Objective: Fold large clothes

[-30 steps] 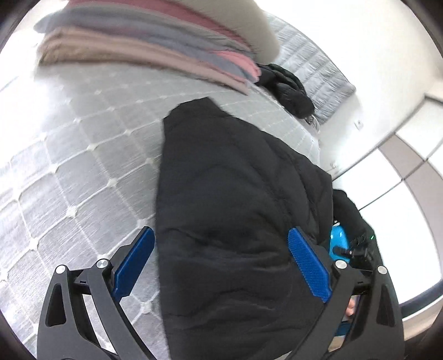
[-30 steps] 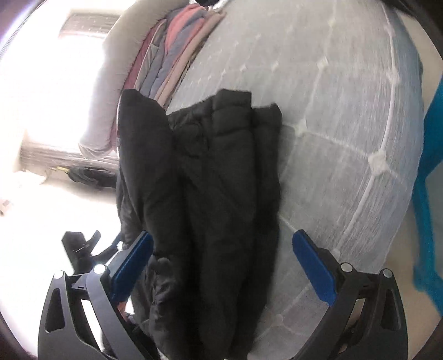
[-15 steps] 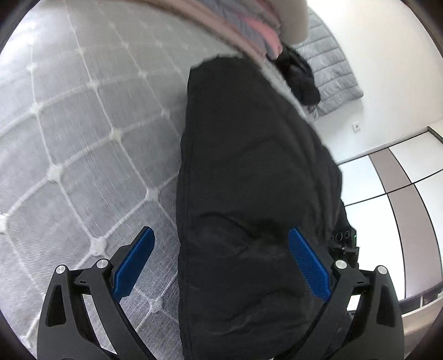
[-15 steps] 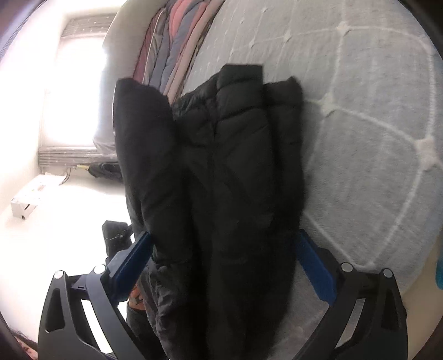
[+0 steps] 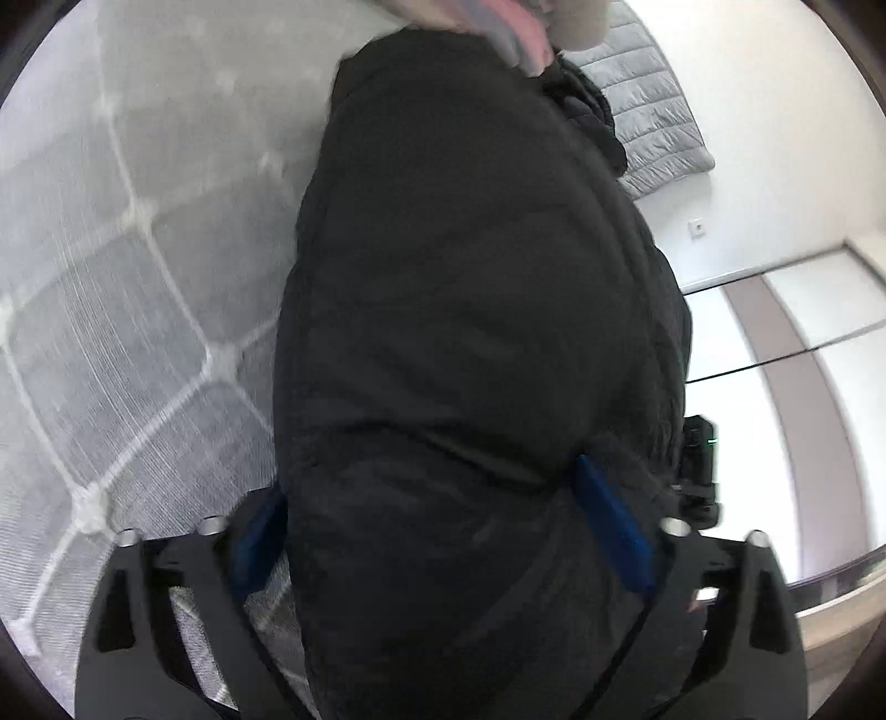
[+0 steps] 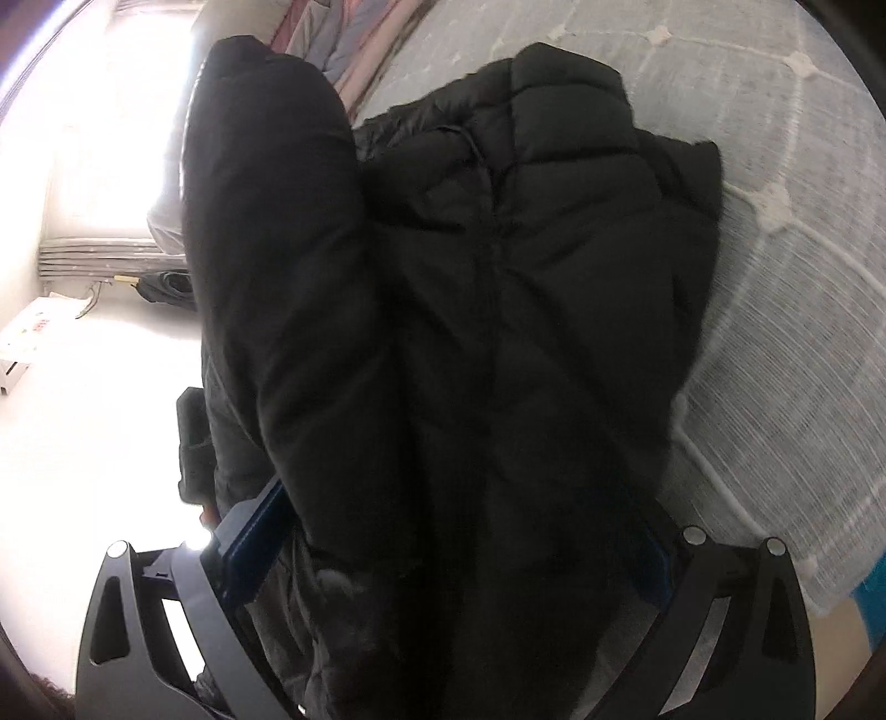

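A black puffer jacket (image 5: 470,332) lies lengthwise on the grey quilted mattress (image 5: 138,277), partly folded, one sleeve laid over its body (image 6: 266,266). My left gripper (image 5: 437,531) is open, its blue pads straddling the jacket's near end; the fabric fills the gap between them. My right gripper (image 6: 443,548) is open too, its blue pads on either side of the jacket's (image 6: 526,277) near end. The jacket's lower edge is hidden under both grippers.
A stack of folded pink, grey and beige clothes (image 6: 354,50) lies at the far end of the mattress (image 6: 803,277). A dark garment (image 5: 587,105) and a grey quilted blanket (image 5: 653,127) are beyond the bed. The mattress edge and white floor (image 6: 83,415) are beside the jacket.
Both grippers have moved forward and down onto the jacket's near end, so it now fills the gap between each pair of pads. Both stay open.
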`<action>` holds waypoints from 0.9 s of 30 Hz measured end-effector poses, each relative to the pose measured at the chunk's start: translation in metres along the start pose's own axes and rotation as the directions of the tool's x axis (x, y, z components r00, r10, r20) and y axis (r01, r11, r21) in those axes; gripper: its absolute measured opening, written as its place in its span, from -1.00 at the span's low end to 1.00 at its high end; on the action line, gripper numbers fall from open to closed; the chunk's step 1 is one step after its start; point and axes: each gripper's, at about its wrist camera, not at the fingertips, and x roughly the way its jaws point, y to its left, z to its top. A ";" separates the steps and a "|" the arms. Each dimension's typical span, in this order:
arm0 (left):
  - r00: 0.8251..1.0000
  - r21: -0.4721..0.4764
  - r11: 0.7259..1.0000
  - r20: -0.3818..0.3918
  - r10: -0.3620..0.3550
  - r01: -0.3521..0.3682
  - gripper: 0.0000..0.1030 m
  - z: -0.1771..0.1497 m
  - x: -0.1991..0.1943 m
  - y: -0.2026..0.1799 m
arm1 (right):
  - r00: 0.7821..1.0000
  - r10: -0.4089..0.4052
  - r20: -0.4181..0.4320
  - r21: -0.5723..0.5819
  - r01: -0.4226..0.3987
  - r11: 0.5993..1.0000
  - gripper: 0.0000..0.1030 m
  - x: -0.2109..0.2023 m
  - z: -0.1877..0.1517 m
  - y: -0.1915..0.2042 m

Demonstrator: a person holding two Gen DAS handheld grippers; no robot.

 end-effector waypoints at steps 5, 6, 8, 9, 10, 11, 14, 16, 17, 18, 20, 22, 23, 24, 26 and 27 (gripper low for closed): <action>0.985 0.121 0.982 0.113 0.133 -0.146 -0.08 -0.011 -0.019 -0.030 | 0.992 0.105 0.073 -0.008 -0.105 0.994 -0.03 -0.009 -0.013 0.003; 0.981 0.139 0.977 0.132 0.143 -0.161 -0.18 -0.012 -0.024 -0.035 | 0.990 0.109 0.092 -0.021 -0.107 0.994 -0.17 -0.011 -0.015 0.006; 0.974 0.159 0.971 0.168 0.152 -0.179 -0.32 -0.011 -0.038 -0.041 | 0.986 0.116 0.119 -0.049 -0.111 0.993 -0.31 -0.016 -0.021 0.013; 0.969 0.173 0.966 0.188 0.159 -0.192 -0.38 -0.012 -0.044 -0.044 | 0.984 0.123 0.129 -0.069 -0.115 0.991 -0.36 -0.018 -0.023 0.019; 0.965 0.184 0.962 0.202 0.165 -0.203 -0.42 -0.013 -0.050 -0.045 | 0.983 0.126 0.135 -0.087 -0.115 0.989 -0.38 -0.021 -0.027 0.020; 0.960 0.198 0.956 0.222 0.171 -0.216 -0.44 -0.013 -0.059 -0.048 | 0.981 0.131 0.144 -0.122 -0.113 0.986 -0.41 -0.023 -0.030 0.031; 0.943 0.225 0.943 0.280 0.178 -0.245 -0.49 -0.015 -0.090 -0.054 | 0.978 0.144 0.153 -0.201 -0.112 0.973 -0.42 -0.025 -0.034 0.061; 0.932 0.228 0.940 0.317 0.176 -0.255 -0.50 -0.012 -0.115 -0.054 | 0.974 0.166 0.152 -0.249 -0.125 0.960 -0.42 -0.024 -0.033 0.084; 0.927 0.228 0.938 0.330 0.177 -0.260 -0.50 -0.013 -0.124 -0.052 | 0.973 0.175 0.150 -0.265 -0.131 0.955 -0.42 -0.022 -0.033 0.093; 0.919 0.233 0.933 0.348 0.184 -0.274 -0.50 -0.013 -0.137 -0.051 | 0.972 0.184 0.146 -0.282 -0.137 0.950 -0.42 -0.020 -0.031 0.100; 0.902 0.232 0.924 0.383 0.199 -0.303 -0.50 -0.014 -0.163 -0.048 | 0.972 0.199 0.127 -0.320 -0.150 0.936 -0.42 -0.006 -0.026 0.126; 0.883 0.217 0.920 0.416 0.216 -0.327 -0.50 -0.015 -0.189 -0.041 | 0.971 0.218 0.100 -0.341 -0.172 0.924 -0.42 0.012 -0.023 0.146; 0.872 0.202 0.918 0.434 0.228 -0.340 -0.50 -0.015 -0.206 -0.033 | 0.971 0.225 0.085 -0.350 -0.182 0.919 -0.42 0.024 -0.021 0.156; 0.861 0.185 0.918 0.449 0.238 -0.350 -0.50 -0.015 -0.221 -0.024 | 0.970 0.231 0.072 -0.354 -0.192 0.915 -0.42 0.037 -0.019 0.162; 0.845 0.151 0.919 0.467 0.259 -0.365 -0.50 -0.014 -0.243 -0.007 | 0.969 0.243 0.038 -0.360 -0.213 0.908 -0.42 0.065 -0.013 0.177; 0.835 0.125 0.918 0.477 0.276 -0.375 -0.50 -0.014 -0.257 0.008 | 0.969 0.245 0.019 -0.364 -0.221 0.905 -0.42 0.082 -0.011 0.185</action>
